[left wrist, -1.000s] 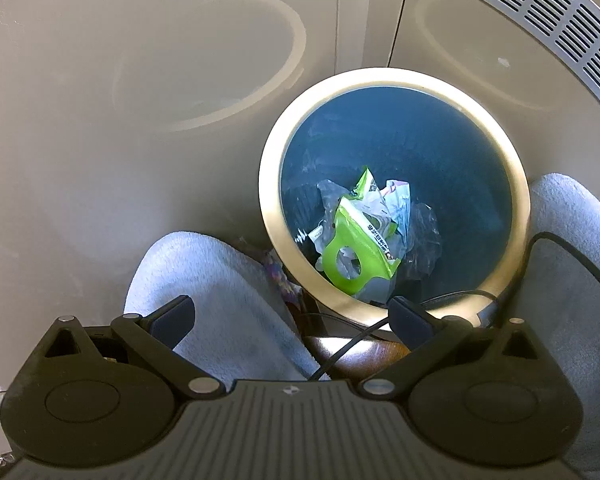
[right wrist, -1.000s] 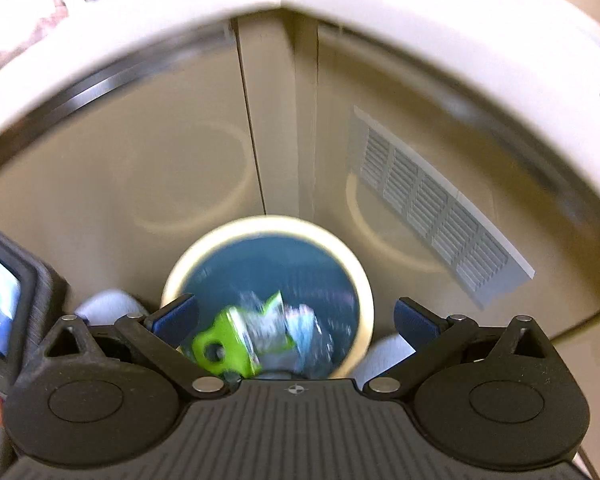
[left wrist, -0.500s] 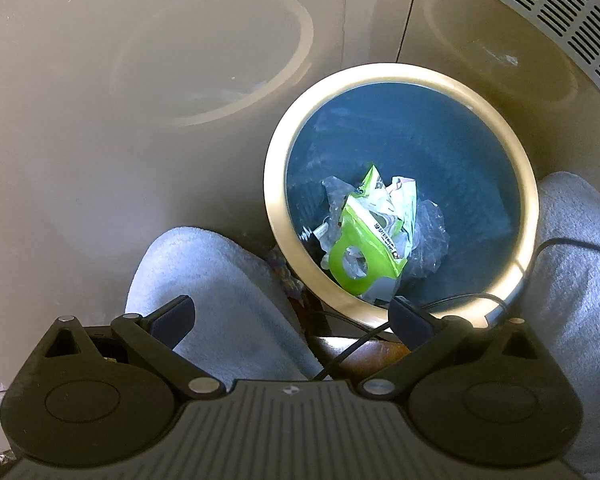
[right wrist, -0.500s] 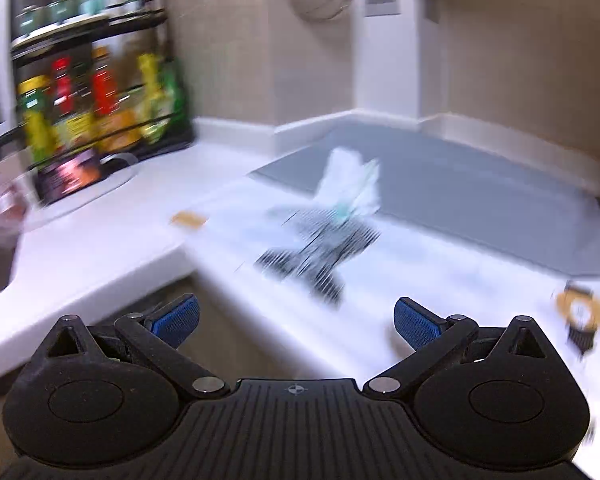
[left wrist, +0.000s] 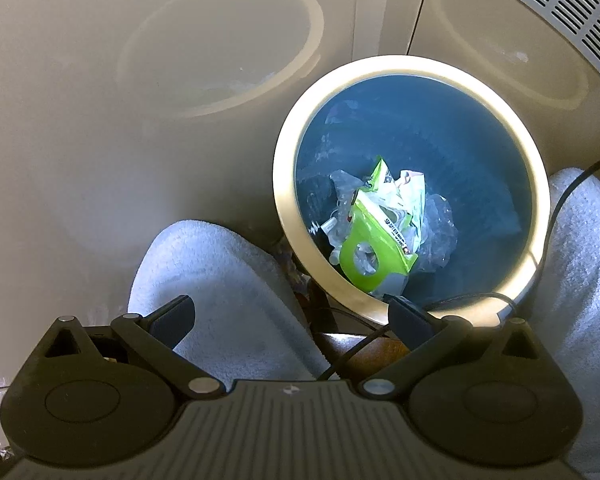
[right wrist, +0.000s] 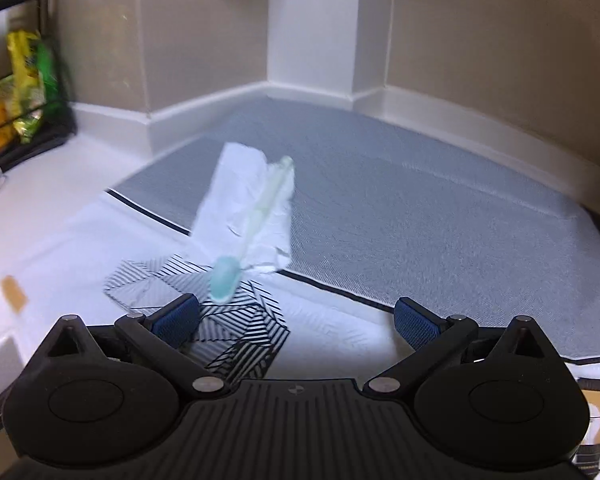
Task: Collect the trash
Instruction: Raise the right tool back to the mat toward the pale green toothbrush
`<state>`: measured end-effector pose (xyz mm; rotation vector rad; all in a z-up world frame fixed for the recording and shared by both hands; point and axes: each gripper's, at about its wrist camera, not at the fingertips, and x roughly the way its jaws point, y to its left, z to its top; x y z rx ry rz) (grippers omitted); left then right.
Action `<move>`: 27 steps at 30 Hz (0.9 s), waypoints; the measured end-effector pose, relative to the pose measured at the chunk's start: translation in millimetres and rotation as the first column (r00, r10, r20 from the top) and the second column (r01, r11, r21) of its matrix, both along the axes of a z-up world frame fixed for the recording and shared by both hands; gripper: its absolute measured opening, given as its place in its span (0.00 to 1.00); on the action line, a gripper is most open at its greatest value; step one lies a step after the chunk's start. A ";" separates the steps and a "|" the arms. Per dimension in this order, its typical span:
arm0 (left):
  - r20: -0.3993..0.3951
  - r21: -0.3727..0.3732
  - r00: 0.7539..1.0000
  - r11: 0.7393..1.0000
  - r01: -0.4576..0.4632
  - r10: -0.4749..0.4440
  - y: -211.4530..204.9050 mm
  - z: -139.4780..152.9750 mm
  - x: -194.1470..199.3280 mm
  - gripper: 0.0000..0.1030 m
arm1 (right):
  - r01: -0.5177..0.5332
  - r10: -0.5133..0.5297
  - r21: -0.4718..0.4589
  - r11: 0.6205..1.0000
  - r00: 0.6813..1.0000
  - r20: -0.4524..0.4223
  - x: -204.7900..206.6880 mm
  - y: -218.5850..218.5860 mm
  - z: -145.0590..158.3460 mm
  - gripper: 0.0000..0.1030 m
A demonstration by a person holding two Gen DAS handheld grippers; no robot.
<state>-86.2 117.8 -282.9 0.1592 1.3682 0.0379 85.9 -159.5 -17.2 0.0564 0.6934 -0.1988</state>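
some trash is already collected: a green wrapper (left wrist: 374,240) and clear plastic lie in the blue bin (left wrist: 412,68). on the white counter (right wrist: 60,216) a crumpled tissue (right wrist: 236,200), a pale teal stick (right wrist: 256,224) across it and a striped wrapper (right wrist: 236,332) are left. the left gripper (left wrist: 292,318) and right gripper (right wrist: 296,318) are held wide open, with nothing gripped.

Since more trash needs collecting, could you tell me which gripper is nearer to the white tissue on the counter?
Right. The right gripper faces the white tissue just ahead; the left gripper points down at the bin.
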 end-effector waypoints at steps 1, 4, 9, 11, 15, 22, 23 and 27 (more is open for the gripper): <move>-0.002 0.000 1.000 1.000 0.001 -0.001 -1.0 -0.6 0.3 1.00 | 0.008 -0.008 0.018 1.000 1.000 -0.002 1.6 -2.8 -3.4 1.00; -0.005 0.000 1.000 1.000 0.011 -0.011 -2.5 -2.7 0.6 1.00 | 0.018 -0.018 0.027 0.999 1.000 0.013 1.2 -5.2 -7.2 1.00; -0.009 -0.001 1.000 1.000 0.015 -0.015 -2.3 -3.8 0.1 1.00 | 0.025 -0.025 0.011 1.000 1.000 0.004 6.9 -3.0 -6.7 1.00; -0.007 -0.002 1.000 1.000 0.012 -0.012 -1.9 -3.8 0.0 1.00 | 0.028 -0.027 0.010 1.000 1.000 -0.005 9.6 -2.9 -6.0 1.00; -0.010 -0.003 1.000 1.000 0.009 -0.009 -1.0 -4.7 0.7 1.00 | 0.011 -0.011 0.005 1.000 1.000 -0.004 7.9 -1.1 -3.6 0.89; -0.010 0.000 1.000 1.000 0.016 -0.016 -2.0 -4.6 0.8 1.00 | -0.040 0.041 -0.028 0.999 0.998 0.040 -6.6 14.5 3.2 0.01; -0.010 -0.001 1.000 1.000 0.014 -0.014 -1.6 -4.7 0.8 1.00 | -0.036 0.036 -0.007 0.999 0.998 0.043 -8.2 12.7 4.1 0.00; -0.010 -0.003 1.000 1.000 0.014 -0.014 -0.6 -4.7 0.6 1.00 | -0.041 0.036 0.073 0.996 0.997 0.064 -19.4 5.7 11.7 0.00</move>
